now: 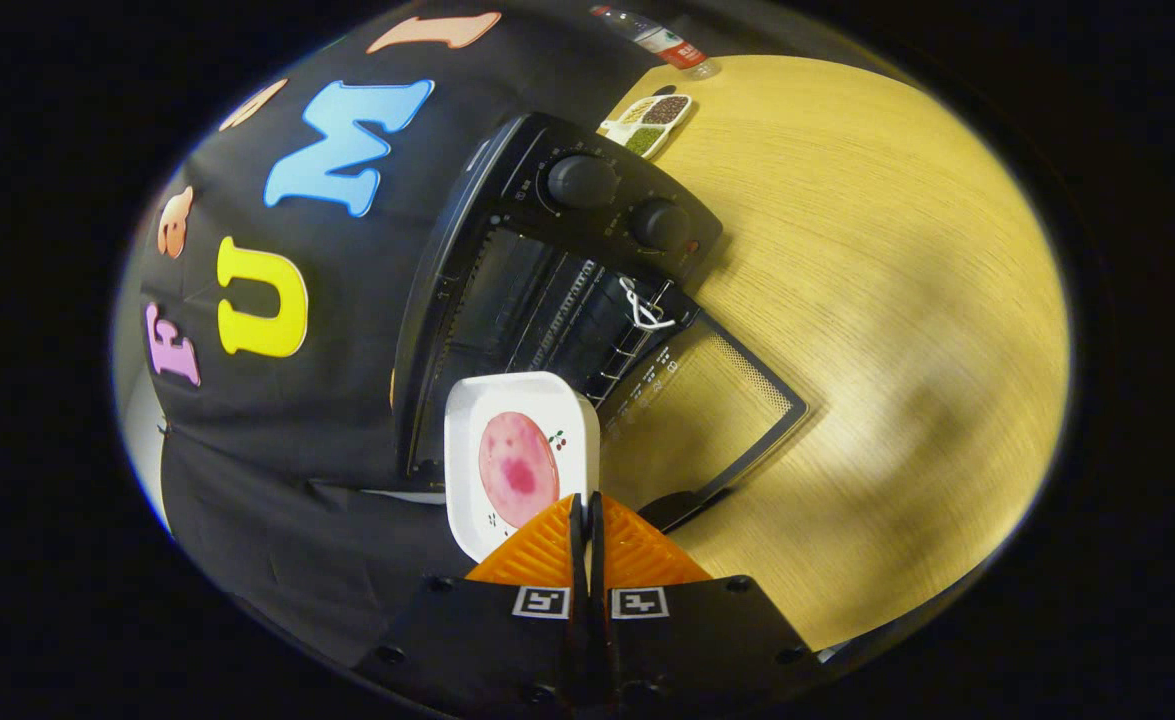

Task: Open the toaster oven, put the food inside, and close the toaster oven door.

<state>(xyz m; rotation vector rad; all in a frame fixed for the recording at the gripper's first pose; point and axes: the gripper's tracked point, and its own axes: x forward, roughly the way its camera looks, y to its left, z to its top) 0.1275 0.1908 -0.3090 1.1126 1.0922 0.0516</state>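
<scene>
Gripper view – landmark: the black toaster oven (pixel 547 290) with two round knobs stands on the pale wooden tabletop (pixel 897 330), its back against the booth's black cloth wall.
Oven door: the glass door (pixel 712 420) hangs fully down toward the tongs, so the cavity and its wire rack (pixel 587 330) lie open; the opening step looks done.
Tongs: the tongs (pixel 587 515) are pressed together on the near rim of the square white plate (pixel 522 455), both fingers clamping it, with no gap between them.
Food: a round pink slice of meat (pixel 518 469) lies flat on that plate, in front of the oven's mouth and above the door's hinge side.
Why held so: the rim grip keeps the fingers off the food and lets the plate go in far edge first; in my judgement it is being carried toward the rack.
White cord: a short looped white cord (pixel 644 305) hangs at the rack's front near the knob side.
In the way: the lowered door juts out in front of the oven, so the plate has to pass over it; the cord could catch.
Beyond the oven: a small divided dish of beans (pixel 649 122) and a clear bottle with a red label (pixel 659 38), well apart from the work.
</scene>
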